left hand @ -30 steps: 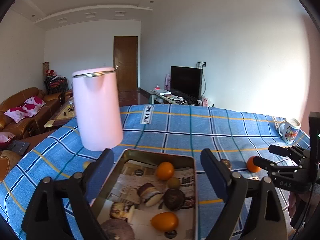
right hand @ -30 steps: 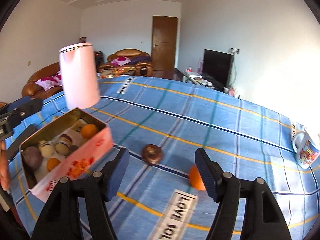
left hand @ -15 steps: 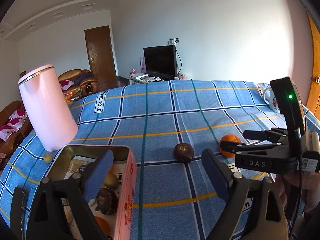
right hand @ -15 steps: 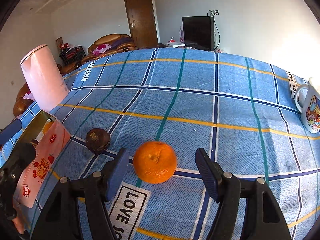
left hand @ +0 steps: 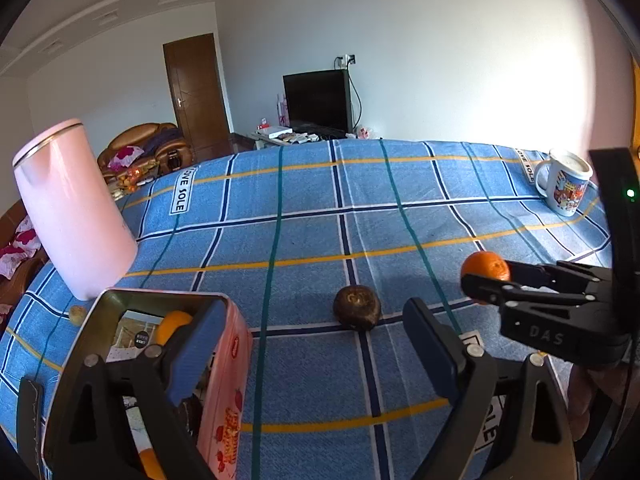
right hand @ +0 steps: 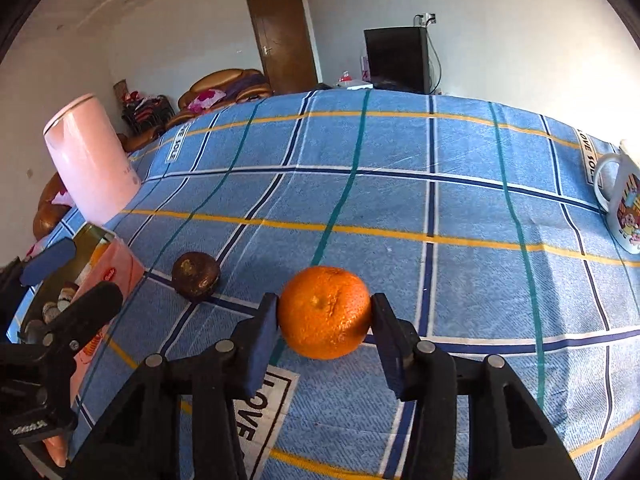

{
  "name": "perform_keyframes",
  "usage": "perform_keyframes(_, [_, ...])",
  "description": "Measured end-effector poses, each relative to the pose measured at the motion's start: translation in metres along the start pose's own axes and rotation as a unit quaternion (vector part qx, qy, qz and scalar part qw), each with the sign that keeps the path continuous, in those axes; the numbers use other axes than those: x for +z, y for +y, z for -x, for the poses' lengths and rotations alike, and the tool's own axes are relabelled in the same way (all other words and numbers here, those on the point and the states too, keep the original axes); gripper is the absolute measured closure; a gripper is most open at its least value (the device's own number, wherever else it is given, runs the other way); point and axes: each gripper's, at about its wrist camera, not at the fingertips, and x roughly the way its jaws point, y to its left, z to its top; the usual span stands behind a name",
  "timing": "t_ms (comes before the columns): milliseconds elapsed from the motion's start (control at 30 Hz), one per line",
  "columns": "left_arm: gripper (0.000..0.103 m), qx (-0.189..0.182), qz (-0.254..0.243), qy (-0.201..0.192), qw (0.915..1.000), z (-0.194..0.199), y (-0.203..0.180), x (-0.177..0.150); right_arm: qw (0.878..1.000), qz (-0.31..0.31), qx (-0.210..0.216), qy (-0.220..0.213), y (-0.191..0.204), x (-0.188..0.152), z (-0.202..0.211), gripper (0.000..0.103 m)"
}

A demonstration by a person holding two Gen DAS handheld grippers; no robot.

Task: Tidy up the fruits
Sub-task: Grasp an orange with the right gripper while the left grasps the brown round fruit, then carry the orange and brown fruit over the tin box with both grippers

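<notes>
With the right gripper (right hand: 325,322) pinching the orange (right hand: 324,312) just right of the dark fruit (right hand: 195,276), we lift it straight, carry it past that fruit to the tin (left hand: 224,364), while the left gripper (left hand: 316,348) waits spread.

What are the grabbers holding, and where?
The right gripper pinches the orange by its two sides. The left gripper is open, holding nothing.

Legible text, both wrist views

"LOVE SOLE" labels printed on blue plaid cloth (right hand: 400,208), several spots, some partly cut off; "DAS" embossed on right gripper (left hand: 486,278) body; red oval logo on pink tin (left hand: 224,408) wall, unreadable.
</notes>
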Motion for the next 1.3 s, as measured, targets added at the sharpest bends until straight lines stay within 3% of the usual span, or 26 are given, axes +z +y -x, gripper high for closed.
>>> perform_keyframes(167, [0.013, -0.006, 0.013, 0.032, 0.9994, -0.027, -0.007, 0.015, 0.999, -0.034, -0.006, -0.034, -0.024, 0.001, 0.016, 0.055])
perform_keyframes(300, [0.021, -0.005, -0.001, 0.057, 0.9984, -0.048, -0.022, 0.019, 0.998, -0.042, -0.001, -0.048, -0.029, 0.000, 0.023, 0.055])
perform_keyframes(400, [0.036, -0.015, -0.008, 0.090, 0.9958, -0.064, -0.030, 0.015, 0.998, -0.027, 0.008, -0.060, -0.022, -0.003, 0.031, 0.055])
perform_keyframes(500, [0.038, -0.010, -0.011, 0.107, 0.9942, -0.073, -0.035, 0.010, 0.998, -0.013, 0.006, -0.067, -0.016, -0.005, 0.035, 0.055])
perform_keyframes(600, [0.055, -0.014, -0.015, 0.117, 0.9929, -0.079, -0.037, 0.007, 0.998, -0.006, 0.012, -0.068, -0.012, -0.007, 0.036, 0.055])
perform_keyframes(667, [0.064, -0.023, -0.003, 0.116, 0.9930, -0.080, -0.033, 0.007, 0.998, -0.004, 0.013, -0.069, -0.011, -0.008, 0.037, 0.055])
perform_keyframes(833, [0.064, -0.041, 0.003, 0.107, 0.9933, -0.071, -0.031, 0.003, 0.997, -0.011, 0.014, -0.080, -0.014, -0.010, 0.040, 0.055])
perform_keyframes(1133, [0.064, -0.065, 0.001, 0.052, 0.9966, -0.027, -0.030, -0.011, 0.992, -0.023, 0.010, -0.123, -0.017, -0.014, 0.056, 0.055])
perform_keyframes(1300, [0.064, -0.058, -0.009, 0.013, 0.9982, -0.005, -0.031, -0.017, 0.989, -0.025, 0.008, -0.145, -0.016, -0.016, 0.065, 0.055])
